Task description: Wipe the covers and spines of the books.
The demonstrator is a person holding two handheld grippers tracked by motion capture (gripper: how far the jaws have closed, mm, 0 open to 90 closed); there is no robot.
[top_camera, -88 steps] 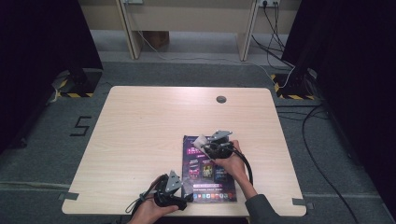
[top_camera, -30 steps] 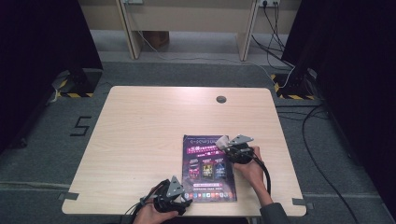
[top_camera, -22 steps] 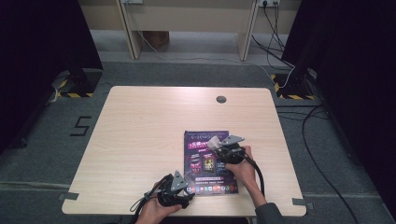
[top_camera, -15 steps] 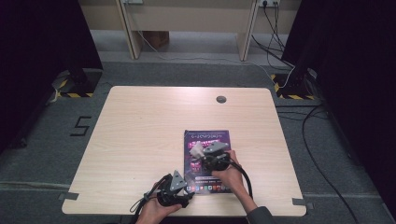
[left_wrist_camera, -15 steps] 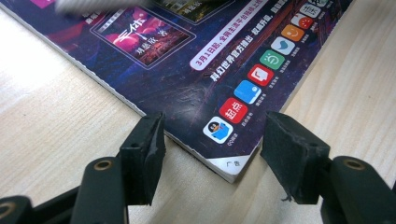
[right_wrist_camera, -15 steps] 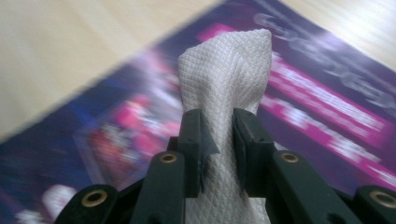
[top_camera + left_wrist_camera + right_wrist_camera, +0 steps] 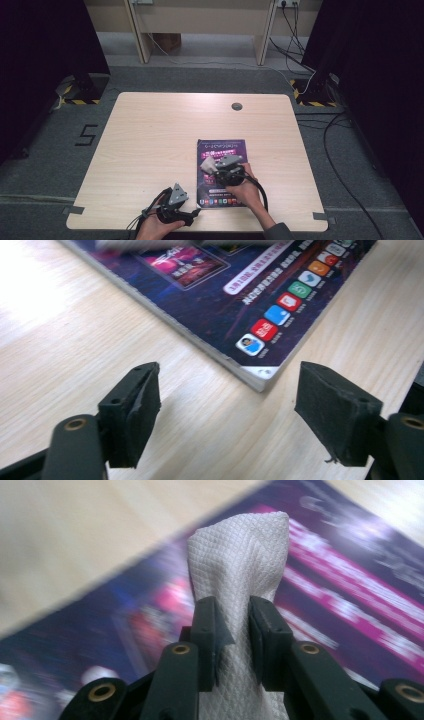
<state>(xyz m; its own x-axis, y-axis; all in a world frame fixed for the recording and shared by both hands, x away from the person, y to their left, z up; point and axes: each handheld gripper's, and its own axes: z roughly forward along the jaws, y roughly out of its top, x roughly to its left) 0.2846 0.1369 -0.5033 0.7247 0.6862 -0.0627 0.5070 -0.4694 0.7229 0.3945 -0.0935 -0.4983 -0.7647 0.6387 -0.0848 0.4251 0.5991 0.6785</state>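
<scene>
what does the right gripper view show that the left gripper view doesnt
Right gripper view alone: the right gripper with its jaws pinched on a white paper towel, held over the magazine's pink lettering.

Left gripper view alone: the left gripper with its jaws wide apart and nothing between them, low over the table, facing the near corner of the magazine, with its page edges and a row of small coloured icons.

Both: the purple magazine cover lying on the light wooden table.
</scene>
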